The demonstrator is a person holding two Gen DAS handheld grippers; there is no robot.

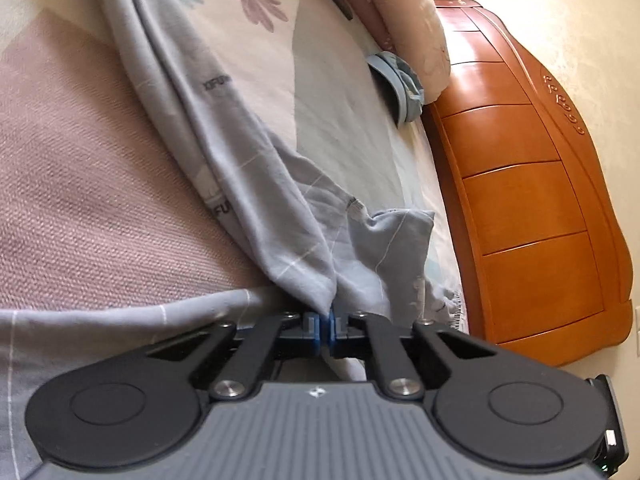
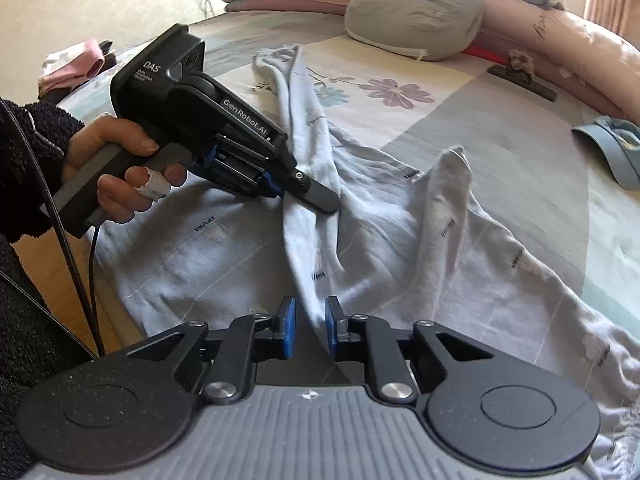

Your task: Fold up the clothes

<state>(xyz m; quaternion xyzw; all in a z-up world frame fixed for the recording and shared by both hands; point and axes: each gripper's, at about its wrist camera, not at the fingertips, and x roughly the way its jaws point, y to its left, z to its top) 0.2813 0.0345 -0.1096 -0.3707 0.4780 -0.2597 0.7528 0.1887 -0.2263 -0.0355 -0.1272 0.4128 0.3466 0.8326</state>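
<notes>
A pale blue-grey garment (image 1: 280,200) with thin white lines and small dark logos lies spread and rumpled on the bed (image 1: 80,184). My left gripper (image 1: 325,320) is shut on a bunched fold of it, and the cloth runs away from the pads in a long gathered strip. The right wrist view shows the garment (image 2: 440,240) across the bed. There a hand (image 2: 120,152) holds the left gripper (image 2: 324,202), which pinches the strip. My right gripper (image 2: 310,320) stands slightly open, the same strip lying between its blue pads without being pressed.
An orange wooden headboard (image 1: 540,220) edges the bed on the right. A pink rolled duvet (image 1: 416,32) and a blue cap (image 1: 400,84) lie near it. A grey cushion (image 2: 416,12), a dark bar (image 2: 520,76) and pink clothes (image 2: 76,66) rest at the far side.
</notes>
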